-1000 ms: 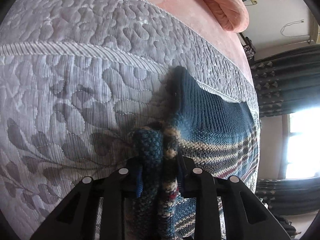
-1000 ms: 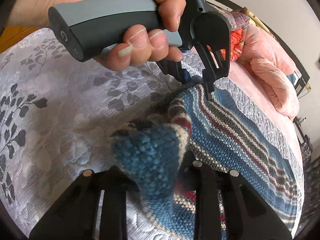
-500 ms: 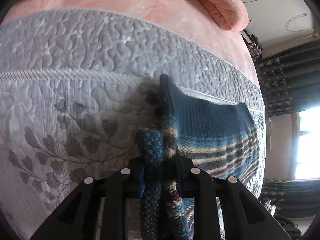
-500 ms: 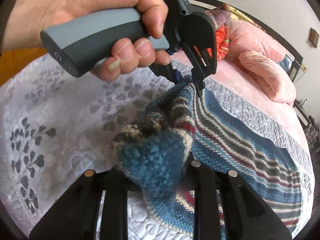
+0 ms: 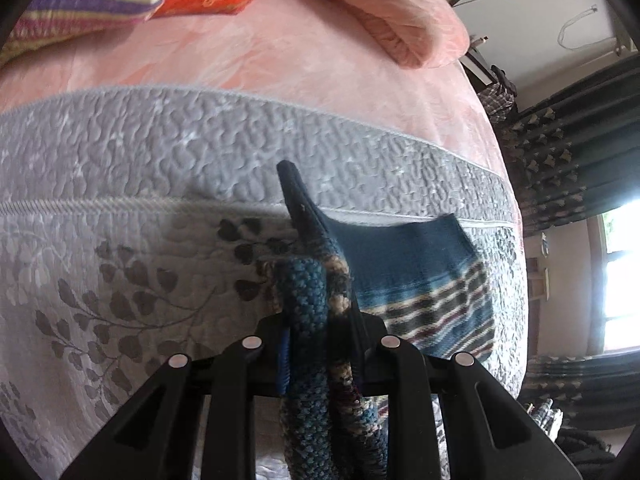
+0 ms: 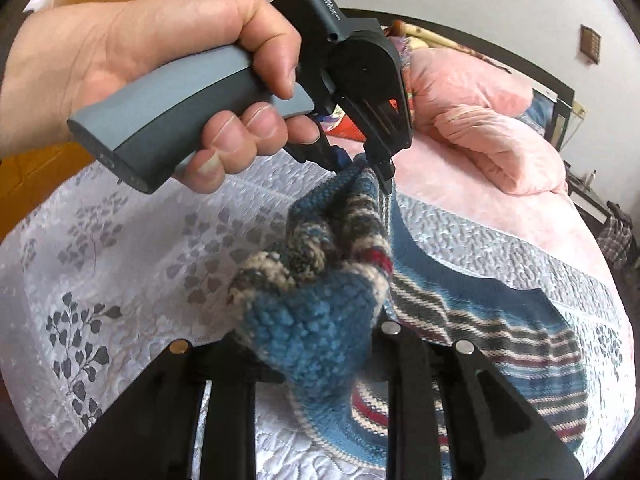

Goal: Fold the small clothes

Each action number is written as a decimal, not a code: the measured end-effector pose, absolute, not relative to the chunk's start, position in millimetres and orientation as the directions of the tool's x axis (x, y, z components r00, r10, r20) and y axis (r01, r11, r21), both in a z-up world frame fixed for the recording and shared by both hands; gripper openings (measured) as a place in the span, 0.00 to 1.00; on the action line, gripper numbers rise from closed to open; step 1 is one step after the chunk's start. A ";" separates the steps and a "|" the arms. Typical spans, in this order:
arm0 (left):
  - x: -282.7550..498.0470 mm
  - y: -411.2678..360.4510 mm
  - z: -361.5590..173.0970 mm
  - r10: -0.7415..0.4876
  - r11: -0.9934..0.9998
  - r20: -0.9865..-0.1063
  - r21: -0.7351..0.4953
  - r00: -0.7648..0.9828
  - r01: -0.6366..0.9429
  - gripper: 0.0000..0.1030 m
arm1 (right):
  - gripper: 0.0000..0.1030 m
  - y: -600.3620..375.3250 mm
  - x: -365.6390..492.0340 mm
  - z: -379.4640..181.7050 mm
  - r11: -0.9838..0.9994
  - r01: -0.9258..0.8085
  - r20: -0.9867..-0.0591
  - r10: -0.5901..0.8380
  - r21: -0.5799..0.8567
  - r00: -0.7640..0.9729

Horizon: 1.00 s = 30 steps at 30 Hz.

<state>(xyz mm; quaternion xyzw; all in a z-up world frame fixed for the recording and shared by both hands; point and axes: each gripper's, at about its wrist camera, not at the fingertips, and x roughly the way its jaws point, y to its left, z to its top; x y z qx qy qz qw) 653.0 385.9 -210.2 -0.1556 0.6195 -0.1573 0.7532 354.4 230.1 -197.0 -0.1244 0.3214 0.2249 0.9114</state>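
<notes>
Blue striped knitted garment (image 6: 460,304), lifted by one edge off grey quilted bedspread (image 5: 120,200), far end resting there. Left gripper (image 6: 360,162) and right gripper (image 6: 316,344) both clamped on bunched knit. Risk: bulky wool slipping, skewing fold.

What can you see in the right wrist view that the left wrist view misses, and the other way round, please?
Only the right wrist view shows the hand holding the left gripper, pinching the knitted garment.

Only the left wrist view shows the striped cushion, dark curtains and bright window.

Both show the garment, the grey quilt and the pink pillow.
</notes>
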 end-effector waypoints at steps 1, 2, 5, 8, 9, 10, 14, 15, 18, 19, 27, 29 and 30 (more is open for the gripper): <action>653.1 380.8 -205.4 -0.425 0.904 -0.886 -0.424 0.186 0.051 0.22 | 0.20 225.2 354.2 -193.2 0.872 -0.484 -0.638 0.332 -0.073 0.695; 653.5 377.0 -201.8 -0.423 0.906 -0.886 -0.420 0.188 0.055 0.22 | 0.20 222.0 354.4 -190.4 0.875 -0.480 -0.635 0.333 -0.068 0.697; 653.6 364.8 -193.2 -0.411 0.911 -0.890 -0.409 0.197 0.056 0.22 | 0.20 210.0 358.0 -183.0 0.883 -0.466 -0.627 0.332 -0.056 0.705; 654.0 352.1 -185.5 -0.404 0.915 -0.892 -0.399 0.204 0.064 0.22 | 0.20 199.6 359.3 -176.9 0.890 -0.453 -0.619 0.330 -0.047 0.713; 653.8 348.4 -183.2 -0.402 0.915 -0.892 -0.397 0.207 0.066 0.22 | 0.20 197.4 358.6 -176.1 0.892 -0.450 -0.616 0.329 -0.046 0.716; 654.0 344.1 -180.7 -0.401 0.916 -0.892 -0.395 0.209 0.069 0.22 | 0.20 193.7 357.5 -175.4 0.895 -0.445 -0.613 0.327 -0.044 0.719; 654.0 328.1 -172.2 -0.388 0.922 -0.897 -0.379 0.213 0.081 0.22 | 0.20 178.9 358.3 -171.0 0.905 -0.425 -0.604 0.326 -0.024 0.728; 654.1 324.7 -170.2 -0.387 0.922 -0.897 -0.378 0.214 0.083 0.22 | 0.20 175.4 358.0 -169.6 0.908 -0.420 -0.601 0.324 -0.021 0.731; 655.3 311.2 -164.2 -0.382 0.924 -0.899 -0.370 0.217 0.095 0.22 | 0.20 166.7 356.4 -166.7 0.913 -0.407 -0.595 0.322 -0.009 0.736; 655.8 307.6 -163.3 -0.380 0.925 -0.899 -0.368 0.217 0.099 0.22 | 0.20 163.5 355.9 -166.0 0.915 -0.402 -0.592 0.321 -0.006 0.739; 657.3 269.7 -153.8 -0.363 0.931 -0.906 -0.342 0.217 0.131 0.22 | 0.20 132.0 355.5 -160.4 0.932 -0.363 -0.583 0.310 0.028 0.751; 657.8 260.9 -152.5 -0.362 0.931 -0.907 -0.339 0.217 0.137 0.22 | 0.20 122.8 355.4 -159.5 0.936 -0.351 -0.580 0.306 0.037 0.755; 657.7 256.0 -151.7 -0.360 0.931 -0.907 -0.336 0.218 0.140 0.22 | 0.20 119.0 355.1 -159.4 0.938 -0.345 -0.579 0.304 0.040 0.757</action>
